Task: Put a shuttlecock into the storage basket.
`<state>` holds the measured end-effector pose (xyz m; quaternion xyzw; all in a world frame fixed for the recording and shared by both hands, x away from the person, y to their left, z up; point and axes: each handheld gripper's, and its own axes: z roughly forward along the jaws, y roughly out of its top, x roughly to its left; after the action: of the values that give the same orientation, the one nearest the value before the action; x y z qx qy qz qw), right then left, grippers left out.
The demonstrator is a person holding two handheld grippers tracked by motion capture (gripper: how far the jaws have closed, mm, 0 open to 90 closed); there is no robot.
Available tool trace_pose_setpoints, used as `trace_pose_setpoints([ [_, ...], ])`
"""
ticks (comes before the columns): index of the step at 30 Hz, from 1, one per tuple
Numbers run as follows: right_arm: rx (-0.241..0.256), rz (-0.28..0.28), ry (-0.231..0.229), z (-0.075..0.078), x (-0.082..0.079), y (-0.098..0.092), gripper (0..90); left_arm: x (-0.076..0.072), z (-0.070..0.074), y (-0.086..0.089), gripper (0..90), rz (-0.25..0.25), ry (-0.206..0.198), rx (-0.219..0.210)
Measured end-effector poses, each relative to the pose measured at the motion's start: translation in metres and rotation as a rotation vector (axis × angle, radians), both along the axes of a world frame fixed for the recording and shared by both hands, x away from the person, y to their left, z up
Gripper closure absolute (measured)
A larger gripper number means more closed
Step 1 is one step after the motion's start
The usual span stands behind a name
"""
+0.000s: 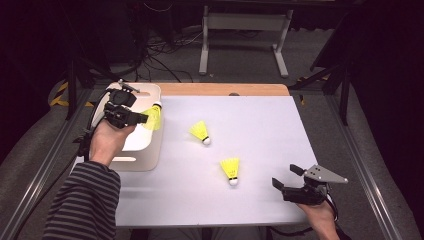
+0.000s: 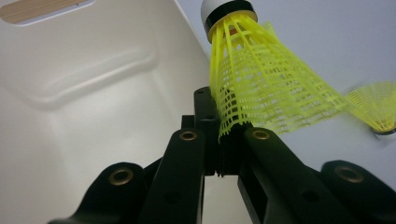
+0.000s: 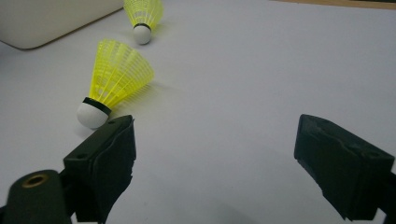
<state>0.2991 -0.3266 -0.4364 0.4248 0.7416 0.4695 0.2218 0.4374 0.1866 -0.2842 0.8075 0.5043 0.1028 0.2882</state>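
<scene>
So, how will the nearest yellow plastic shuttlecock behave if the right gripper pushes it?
The yellow mesh-skirted shuttlecock with a white rounded cap looks very light, so it would probably skid. Lying on its side, it may roll in a curve. The skirt likely flexes under the open right gripper.

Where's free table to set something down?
Free: the far right of the table, beyond both loose shuttlecocks, and the near strip left of the right gripper. Crowded: the left edge, with the bin and left gripper.

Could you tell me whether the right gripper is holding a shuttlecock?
No, the right gripper has its jaws wide apart with nothing between them; the nearest shuttlecock lies on the table.
</scene>
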Motion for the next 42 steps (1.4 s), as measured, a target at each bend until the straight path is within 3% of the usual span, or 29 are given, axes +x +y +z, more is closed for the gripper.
trace_pose_setpoints([
  [21,-0.001,0.001,0.006,-0.001,0.000,0.001,13.1,0.009,-0.013,0.037,89.6,0.090,0.022,0.030],
  [32,0.002,0.001,0.008,-0.001,0.001,0.000,13.1,0.025,-0.024,0.035,89.4,0.099,0.044,0.065],
  [42,0.006,0.003,0.005,-0.001,0.001,0.000,13.1,0.039,-0.038,0.030,89.2,0.112,0.074,0.072],
])
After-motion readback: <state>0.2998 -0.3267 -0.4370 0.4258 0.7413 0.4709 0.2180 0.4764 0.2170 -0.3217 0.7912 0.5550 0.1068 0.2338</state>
